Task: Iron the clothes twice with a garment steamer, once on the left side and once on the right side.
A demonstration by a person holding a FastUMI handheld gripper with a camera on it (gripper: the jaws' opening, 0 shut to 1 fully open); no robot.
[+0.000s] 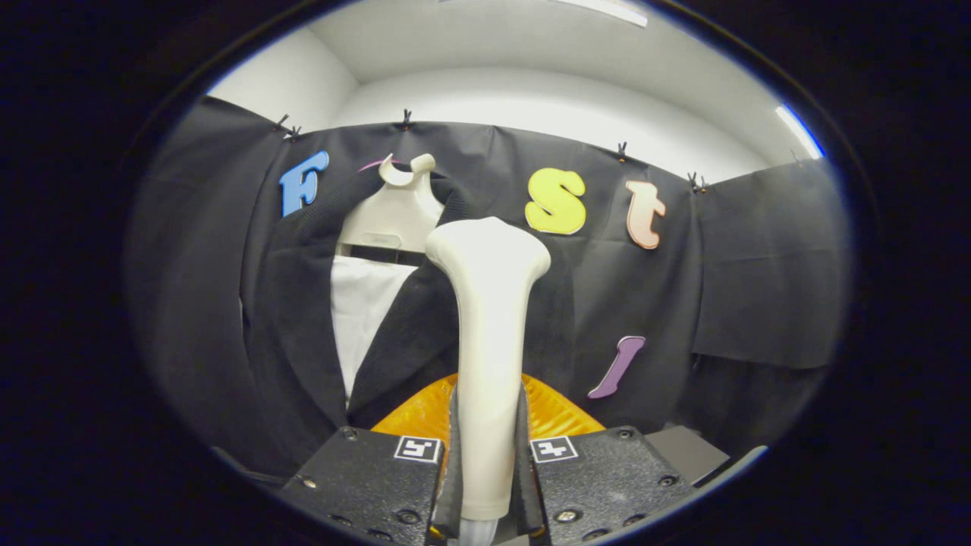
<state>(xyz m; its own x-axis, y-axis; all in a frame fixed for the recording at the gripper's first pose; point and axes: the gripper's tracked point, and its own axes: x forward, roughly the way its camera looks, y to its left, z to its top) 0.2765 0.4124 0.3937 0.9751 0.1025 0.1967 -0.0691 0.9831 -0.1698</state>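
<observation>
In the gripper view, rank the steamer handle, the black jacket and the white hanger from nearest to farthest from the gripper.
1. Steamer handle: clamped between the fingers of the gripper, rising ahead.
2. Black jacket: hanging just beyond the steamer, mostly left of it.
3. White hanger: at the jacket's collar, against the booth wall, farthest.

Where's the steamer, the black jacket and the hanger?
steamer [489, 303]: gripper view, on its cream handle.
black jacket [292, 303]: gripper view, on its lapel.
hanger [394, 208]: gripper view, on its white neck piece.

A cream plastic garment steamer [489, 341] stands upright, clamped between the tool's [485, 462] fingers, its head against a hanging black jacket [303, 334] with white shirt.
</observation>
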